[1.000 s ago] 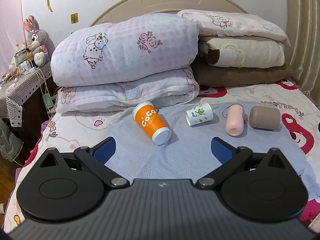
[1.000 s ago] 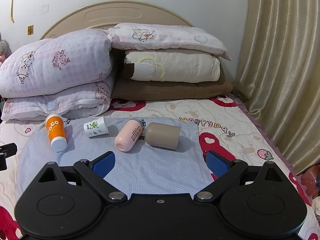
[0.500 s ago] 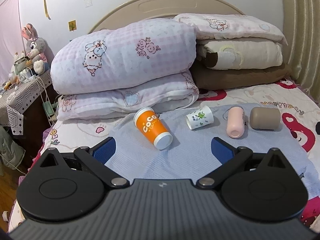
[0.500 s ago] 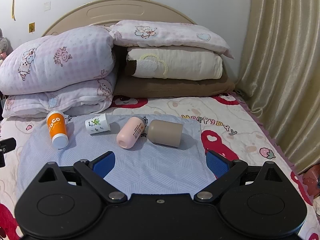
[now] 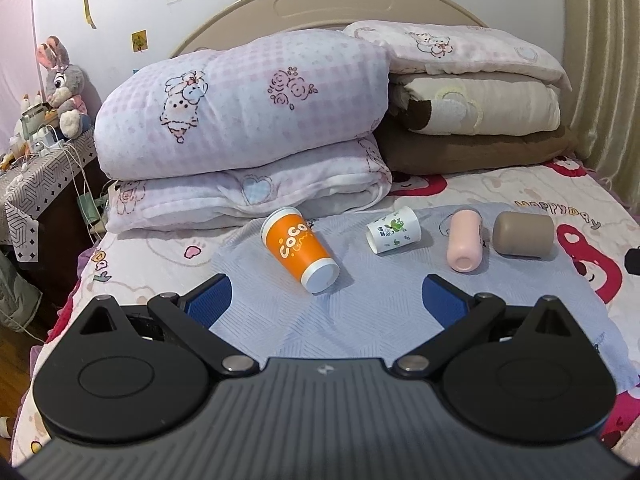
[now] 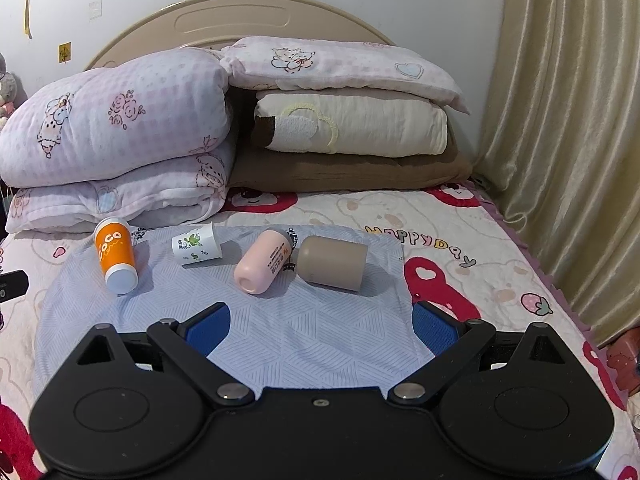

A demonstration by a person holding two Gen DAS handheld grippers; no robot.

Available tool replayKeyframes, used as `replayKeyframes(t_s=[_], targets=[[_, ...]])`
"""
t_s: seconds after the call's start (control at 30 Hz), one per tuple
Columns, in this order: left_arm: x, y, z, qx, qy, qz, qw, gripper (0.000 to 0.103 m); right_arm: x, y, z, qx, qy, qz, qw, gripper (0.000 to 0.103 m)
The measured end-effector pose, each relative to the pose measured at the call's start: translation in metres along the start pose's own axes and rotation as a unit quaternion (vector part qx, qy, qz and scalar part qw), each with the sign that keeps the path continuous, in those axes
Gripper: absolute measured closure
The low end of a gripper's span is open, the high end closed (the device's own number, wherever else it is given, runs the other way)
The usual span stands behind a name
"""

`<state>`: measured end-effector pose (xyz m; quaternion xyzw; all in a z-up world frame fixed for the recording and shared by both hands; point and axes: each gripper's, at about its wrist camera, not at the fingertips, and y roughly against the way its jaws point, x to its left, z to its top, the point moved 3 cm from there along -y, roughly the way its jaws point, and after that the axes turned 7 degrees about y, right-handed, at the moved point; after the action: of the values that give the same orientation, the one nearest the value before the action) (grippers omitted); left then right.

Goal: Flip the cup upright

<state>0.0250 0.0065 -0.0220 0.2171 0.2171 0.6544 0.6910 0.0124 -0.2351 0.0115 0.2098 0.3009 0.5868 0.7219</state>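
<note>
- Four cups lie on their sides in a row on the pale blue cloth (image 5: 372,316) spread over the bed (image 6: 472,240): an orange cup (image 5: 299,249), a small white cup (image 5: 394,230), a pink cup (image 5: 465,245) and a taupe cup (image 5: 523,235).
- The orange cup, printed "COCO", sits at the left end of the row, its white base pointing toward the camera; its mouth faces away and cannot be seen.
- The pink cup and taupe cup lie just beside each other; a small dark thing between them is mostly hidden, and I cannot tell what it is.
- The left hand-held gripper (image 5: 327,298) hovers above the cloth with its blue pads spread wide, holding nothing, short of the orange cup.
- The right hand-held gripper (image 6: 321,322) is likewise spread wide and empty, short of the pink and taupe cups.
- Folded quilts and pillows (image 6: 120,120) are stacked against the headboard behind the row.
- A black object at the left edge of the right wrist view is cut off by the frame.
</note>
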Motion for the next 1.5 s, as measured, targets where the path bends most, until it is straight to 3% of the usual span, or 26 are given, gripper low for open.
replayKeyframes(t_s=[0.27, 0.5, 0.6, 0.73, 0.9, 1.03, 1.1, 1.17, 1.23, 1.43, 1.5], targets=[[0.0, -0.003, -0.002, 0.007, 0.001, -0.007, 1.0, 0.0, 0.0, -0.001, -0.002, 0.001, 0.002, 0.011, 1.0, 0.004], [0.016, -0.024, 0.002, 0.023, 0.009, -0.018, 0.9995, 0.0, 0.001, -0.007, -0.002, -0.019, -0.017, 0.107, 0.994, 0.003], [0.019, -0.022, 0.017, -0.006, 0.007, -0.018, 0.9998, 0.0, 0.002, -0.024, 0.004, -0.025, -0.014, 0.144, 0.989, 0.003], [0.013, -0.023, 0.039, -0.05, -0.019, -0.032, 0.9981, 0.0, -0.002, -0.064, 0.023, 0.029, -0.047, 0.203, 0.978, 0.004], [0.0, -0.073, 0.058, -0.015, -0.05, -0.102, 0.9934, 0.0, -0.008, -0.118, 0.037, 0.108, -0.138, 0.275, 0.945, 0.004], [-0.014, -0.129, 0.057, 0.002, -0.102, -0.114, 0.9882, 0.0, -0.004, -0.157, 0.037, 0.169, -0.203, 0.322, 0.909, 0.005], [-0.018, -0.162, 0.055, 0.021, -0.11, -0.138, 0.9841, 0.002, 0.0, -0.171, 0.036, 0.188, -0.221, 0.338, 0.895, 0.006], [-0.019, -0.187, 0.053, 0.04, -0.105, -0.17, 0.9791, 0.003, 0.006, -0.181, 0.038, 0.197, -0.229, 0.333, 0.893, 0.006], [-0.02, -0.211, 0.051, 0.063, -0.1, -0.179, 0.9768, 0.003, 0.014, -0.191, 0.043, 0.195, -0.227, 0.327, 0.897, 0.007], [-0.031, -0.248, 0.041, 0.079, -0.175, -0.217, 0.9572, 0.004, 0.034, -0.236, 0.074, 0.218, -0.228, 0.311, 0.897, 0.009], [-0.032, -0.259, 0.04, 0.087, -0.185, -0.245, 0.9478, 0.004, 0.046, -0.252, 0.084, 0.228, -0.226, 0.312, 0.894, 0.009]])
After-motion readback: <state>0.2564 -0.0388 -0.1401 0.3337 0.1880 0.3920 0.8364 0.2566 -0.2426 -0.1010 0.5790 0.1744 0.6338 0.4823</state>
